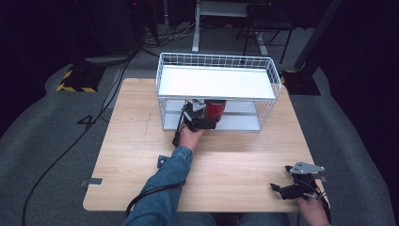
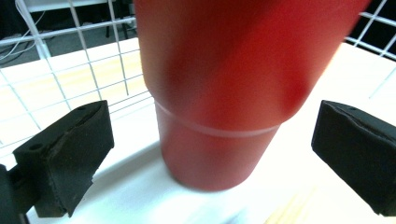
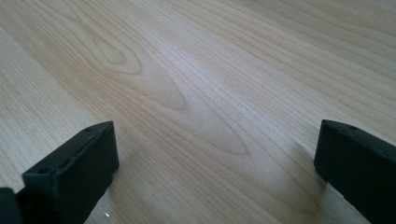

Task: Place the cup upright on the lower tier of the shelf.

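Observation:
A red cup (image 1: 216, 108) stands upright on the bottom shelf (image 1: 241, 123) of a white wire rack (image 1: 216, 83) at the back of the wooden table (image 1: 136, 141). My left gripper (image 1: 201, 116) reaches into the rack from the front. In the left gripper view the red cup (image 2: 219, 93) sits between the open jaws of my left gripper (image 2: 212, 154), with a gap on each side, and the white shelf (image 2: 121, 186) lies under it. My right gripper (image 1: 281, 180) rests near the table's front right corner. It is open over bare wood (image 3: 187, 70), and nothing lies between the jaws of my right gripper (image 3: 215, 168).
The rack's flat white top shelf overhangs the cup and my left gripper. Wire mesh (image 2: 88, 60) closes the rack's back and sides. A small metal bracket (image 1: 94, 181) sits at the table's front left edge. Cables and a yellow-black base (image 1: 77, 80) lie on the floor beyond.

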Tool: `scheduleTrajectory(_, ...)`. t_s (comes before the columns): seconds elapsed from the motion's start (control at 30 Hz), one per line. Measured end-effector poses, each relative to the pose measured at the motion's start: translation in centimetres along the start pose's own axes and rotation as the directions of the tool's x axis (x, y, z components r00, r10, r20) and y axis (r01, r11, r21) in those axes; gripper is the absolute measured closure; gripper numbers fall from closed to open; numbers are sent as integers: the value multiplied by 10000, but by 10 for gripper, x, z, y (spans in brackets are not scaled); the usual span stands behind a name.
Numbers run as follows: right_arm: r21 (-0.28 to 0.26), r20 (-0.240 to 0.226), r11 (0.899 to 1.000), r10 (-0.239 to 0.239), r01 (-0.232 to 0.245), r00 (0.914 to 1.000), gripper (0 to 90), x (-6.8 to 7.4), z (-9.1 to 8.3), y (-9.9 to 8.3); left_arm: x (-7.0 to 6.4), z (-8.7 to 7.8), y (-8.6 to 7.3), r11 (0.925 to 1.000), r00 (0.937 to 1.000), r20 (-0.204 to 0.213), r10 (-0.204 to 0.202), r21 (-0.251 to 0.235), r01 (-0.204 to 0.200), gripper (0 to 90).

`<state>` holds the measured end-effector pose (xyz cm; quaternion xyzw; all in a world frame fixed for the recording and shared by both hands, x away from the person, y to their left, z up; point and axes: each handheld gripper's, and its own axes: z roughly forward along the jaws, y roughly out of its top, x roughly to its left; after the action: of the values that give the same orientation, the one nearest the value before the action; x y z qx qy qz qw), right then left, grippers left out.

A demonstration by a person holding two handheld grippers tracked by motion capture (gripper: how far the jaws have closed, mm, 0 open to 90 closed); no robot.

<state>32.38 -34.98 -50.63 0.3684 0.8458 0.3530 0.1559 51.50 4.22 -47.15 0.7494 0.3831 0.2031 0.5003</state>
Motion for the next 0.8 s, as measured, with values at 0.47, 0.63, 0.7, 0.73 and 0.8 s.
scheduleTrajectory(0.47,6,-1,10000,5,-5,10000,0,0,0,0,0,-45,-2,9995,9991,359,-205,233,196,0)
scheduleTrajectory(0.63,8,-1,10000,3,-3,10000,0,0,0,0,-2,-66,-4,9996,9990,398,-206,191,198,0)
scheduleTrajectory(0.7,0,1,10000,2,-2,10000,0,0,0,0,-3,-75,-4,9996,9992,358,-189,219,181,0)
scheduleTrajectory(0.73,2,0,10000,3,-3,10000,0,0,0,0,-3,-80,-4,9996,9992,341,-205,198,199,0)
scheduleTrajectory(0.8,0,1,10000,3,-3,10000,0,0,0,0,-5,-90,-5,9996,9991,352,-230,160,225,0)
